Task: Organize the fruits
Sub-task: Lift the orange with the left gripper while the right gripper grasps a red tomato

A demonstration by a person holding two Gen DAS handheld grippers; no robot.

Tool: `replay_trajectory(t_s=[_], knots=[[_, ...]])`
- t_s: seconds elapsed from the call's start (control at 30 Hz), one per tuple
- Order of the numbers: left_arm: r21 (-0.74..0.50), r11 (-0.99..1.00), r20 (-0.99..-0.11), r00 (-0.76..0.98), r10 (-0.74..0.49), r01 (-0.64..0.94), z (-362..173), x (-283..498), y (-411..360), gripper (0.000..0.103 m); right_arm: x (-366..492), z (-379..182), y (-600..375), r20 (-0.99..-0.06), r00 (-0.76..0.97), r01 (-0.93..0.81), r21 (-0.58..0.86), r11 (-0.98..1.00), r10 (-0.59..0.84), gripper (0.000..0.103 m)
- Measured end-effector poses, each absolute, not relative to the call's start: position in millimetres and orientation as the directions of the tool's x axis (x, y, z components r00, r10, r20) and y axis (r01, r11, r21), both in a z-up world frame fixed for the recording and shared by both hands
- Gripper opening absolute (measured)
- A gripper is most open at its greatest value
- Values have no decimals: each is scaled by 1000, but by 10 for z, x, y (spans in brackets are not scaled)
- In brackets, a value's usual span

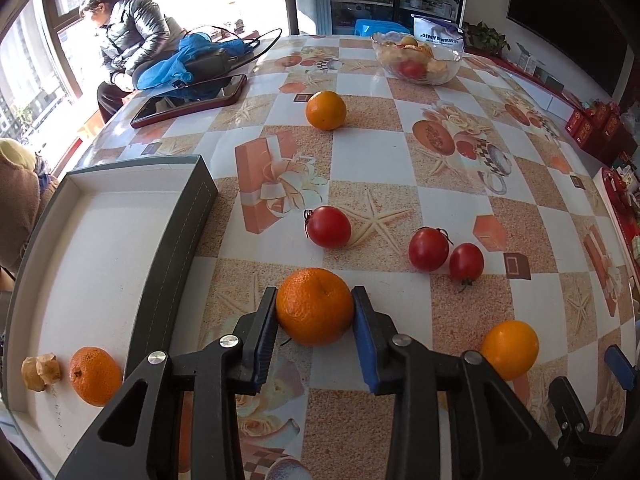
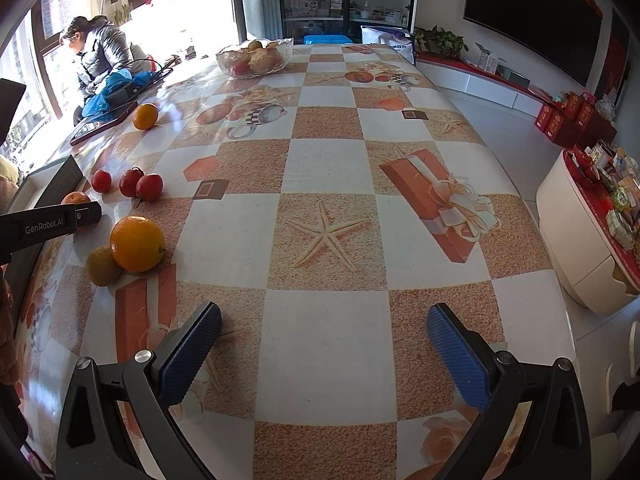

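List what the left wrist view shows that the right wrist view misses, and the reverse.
Left wrist only: the left claw shut on a mandarin, plus the tray's inside, holding another mandarin and peel scraps.

Right wrist only: the open, empty right claw, a yellowish fruit beside the near orange, and a white cabinet.

Both: three tomatoes, the far orange, the glass fruit bowl.

Left gripper (image 1: 314, 306) around mandarin (image 1: 315, 306)
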State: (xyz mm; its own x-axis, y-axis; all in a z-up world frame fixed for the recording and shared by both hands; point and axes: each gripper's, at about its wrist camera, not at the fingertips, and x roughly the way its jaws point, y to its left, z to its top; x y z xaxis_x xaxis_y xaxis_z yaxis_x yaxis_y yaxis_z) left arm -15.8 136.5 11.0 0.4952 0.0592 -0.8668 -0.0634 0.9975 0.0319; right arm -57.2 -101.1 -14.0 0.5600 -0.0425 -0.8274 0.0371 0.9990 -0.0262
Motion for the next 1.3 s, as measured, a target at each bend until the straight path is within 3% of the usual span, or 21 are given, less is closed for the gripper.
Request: replay_trajectory(t_s=[0.7,0.87,1.07,1.13,1.2,1.3], knots=[[27,1000,-852,523,28,-10,116,-977,1512,39,-504,-130,-995,-859,512,27,-23,999,-34,103],[28,1000,-848,529,31,-14,114,-1009,1519,39,-368,66,-934,-865,482,5,162,987,140,103],[19,1000,-849,527,24,-14,113,-1019,1526,39,17,226,-460,-866,473,-114,119,986,159,103],[15,1000,-850,526,21,-16,116,-1022,1534,39,154,191,-319,-877,454,-148,100,984,158,100],[13,1000,-851,525,19,-17,119,-1019,1536,39,269,126,-197,-892,426,-179,80,981,150,84],[12,1000,-852,524,20,-18,122,-1020,1535,39,380,10,-77,-912,387,-206,60,977,138,76]])
